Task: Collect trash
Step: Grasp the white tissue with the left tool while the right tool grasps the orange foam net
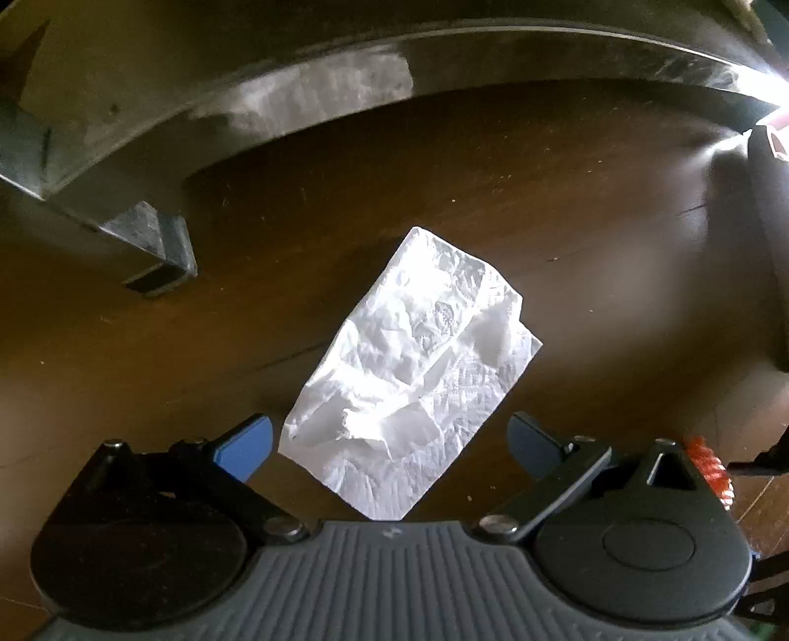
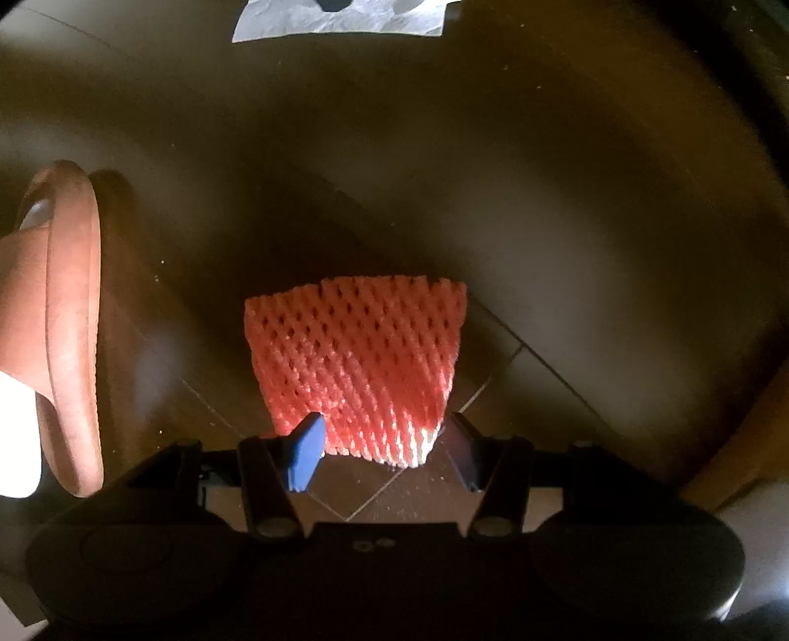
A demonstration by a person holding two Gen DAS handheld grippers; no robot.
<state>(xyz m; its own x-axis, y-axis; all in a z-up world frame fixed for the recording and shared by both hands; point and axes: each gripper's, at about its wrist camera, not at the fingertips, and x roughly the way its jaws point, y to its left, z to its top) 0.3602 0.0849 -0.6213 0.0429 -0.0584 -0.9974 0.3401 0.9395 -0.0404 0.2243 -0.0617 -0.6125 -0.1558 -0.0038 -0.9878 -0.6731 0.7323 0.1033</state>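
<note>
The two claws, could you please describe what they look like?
The left claw has blue-padded fingers on black linkage arms with silver pivot bolts, above a grey ribbed body flanked by black round discs. The right claw has the same blue pads and black linkages on a black body.

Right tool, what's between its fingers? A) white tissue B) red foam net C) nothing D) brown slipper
B: the right tool has its blue fingers either side of the near edge of the red foam net on the floor; the jaws look not fully shut. The tissue lies farther off at the top of the right wrist view.
</note>
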